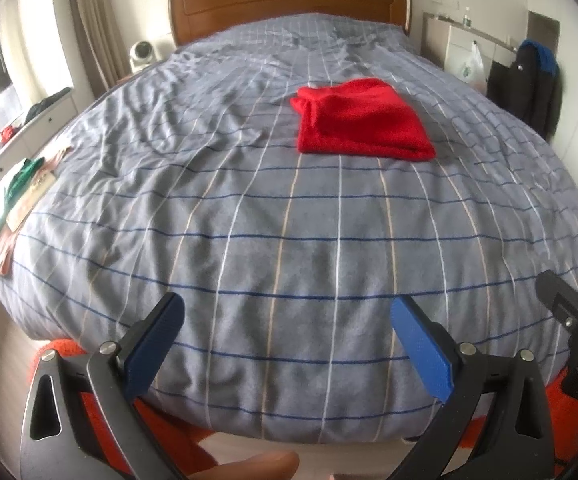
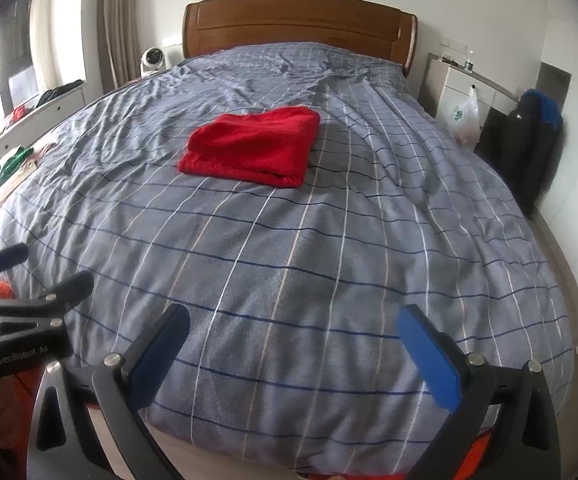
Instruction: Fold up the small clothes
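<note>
Left wrist view: the left gripper [image 1: 289, 320] and right gripper [image 2: 293, 332] hang spread wide (holding nothing) over the bed [image 1: 249, 220]; the folded red garment [image 1: 361, 120] lies mid-bed.

- I read "GenRobot.AI" on the left gripper [image 2: 21, 280] body, white print on black, last letters blurry.
- I see "DA" on the right gripper [image 1: 569, 276] housing, cut off at the frame edge.
- Bag logo illegible.
</note>
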